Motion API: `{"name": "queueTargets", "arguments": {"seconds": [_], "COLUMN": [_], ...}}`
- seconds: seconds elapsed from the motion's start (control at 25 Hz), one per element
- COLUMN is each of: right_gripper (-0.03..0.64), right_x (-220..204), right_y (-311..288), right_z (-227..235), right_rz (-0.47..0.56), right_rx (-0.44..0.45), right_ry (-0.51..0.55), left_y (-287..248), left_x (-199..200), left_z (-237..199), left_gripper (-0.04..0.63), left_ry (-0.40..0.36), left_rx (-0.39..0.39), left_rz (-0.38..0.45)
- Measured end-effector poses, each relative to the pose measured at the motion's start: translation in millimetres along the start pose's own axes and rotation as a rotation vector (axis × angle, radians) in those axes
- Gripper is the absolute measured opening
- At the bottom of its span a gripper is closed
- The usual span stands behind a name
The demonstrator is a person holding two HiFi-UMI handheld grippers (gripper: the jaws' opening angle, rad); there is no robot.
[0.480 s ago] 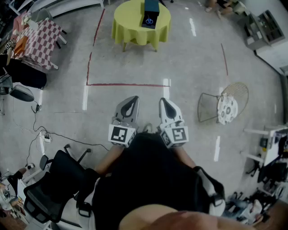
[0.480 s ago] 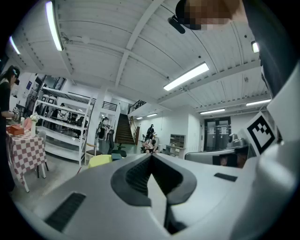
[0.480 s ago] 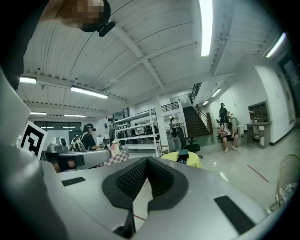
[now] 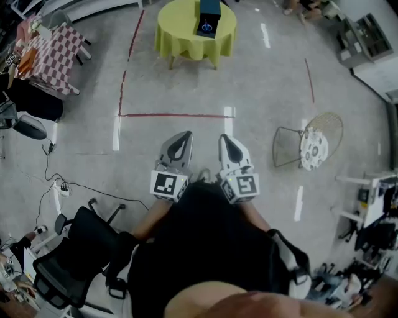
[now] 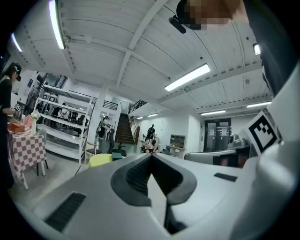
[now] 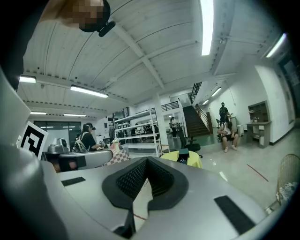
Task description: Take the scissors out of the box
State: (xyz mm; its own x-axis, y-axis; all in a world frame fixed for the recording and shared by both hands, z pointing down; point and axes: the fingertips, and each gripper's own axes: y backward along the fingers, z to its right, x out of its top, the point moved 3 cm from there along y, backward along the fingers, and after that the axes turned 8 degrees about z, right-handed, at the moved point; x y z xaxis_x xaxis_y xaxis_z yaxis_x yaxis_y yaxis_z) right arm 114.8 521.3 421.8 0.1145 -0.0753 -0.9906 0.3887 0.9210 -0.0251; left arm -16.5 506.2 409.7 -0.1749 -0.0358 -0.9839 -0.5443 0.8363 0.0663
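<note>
A round table with a yellow cloth (image 4: 186, 34) stands far ahead across the floor. On it sits a dark teal box (image 4: 209, 9), and blue-handled scissors (image 4: 206, 27) lie on its dark open part. My left gripper (image 4: 184, 136) and right gripper (image 4: 224, 138) are held side by side close to the person's body, far from the table, pointing toward it. Both are shut with nothing between the jaws. In the left gripper view the left gripper (image 5: 151, 155) shows its tips meeting, with the yellow table (image 5: 100, 160) small beyond. The right gripper (image 6: 146, 159) also looks at the table (image 6: 194, 160) and box (image 6: 183, 153).
Red tape lines (image 4: 174, 115) mark the floor between me and the table. A checkered table (image 4: 53, 53) stands at the left, an office chair (image 4: 68, 261) at the lower left with cables (image 4: 53, 183), and a wire-frame stand (image 4: 308, 146) at the right.
</note>
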Motion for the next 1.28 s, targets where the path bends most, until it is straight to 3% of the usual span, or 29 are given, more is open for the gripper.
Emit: {"name": "queueTargets", "arguments": {"seconds": [0.4,0.88,1.28], "right_gripper": [-0.003,-0.003,-0.003], "right_x": [-1.8,-9.3,-17.1], "right_y": [-20.1,-74.7,-137.8], "right_z": [-14.4,-59.0,-44.6], "right_rz": [0.012,0.035,0.031], "right_rx": [-0.024,-0.031,-0.01], "right_ry": [0.01,0.017,0.011], "left_y": [6.9,20.0,-23.8], "left_x": [1.7,5.9,-5.4], "left_z": [-25.1,-93.7,-131.0], "left_gripper": [-0.003,-0.003,-0.003], "left_ry": [0.007,0.002,0.029], "left_rx": [-0.011,-0.042,-0.028], "left_rz": [0.005,0.011,-0.016]}}
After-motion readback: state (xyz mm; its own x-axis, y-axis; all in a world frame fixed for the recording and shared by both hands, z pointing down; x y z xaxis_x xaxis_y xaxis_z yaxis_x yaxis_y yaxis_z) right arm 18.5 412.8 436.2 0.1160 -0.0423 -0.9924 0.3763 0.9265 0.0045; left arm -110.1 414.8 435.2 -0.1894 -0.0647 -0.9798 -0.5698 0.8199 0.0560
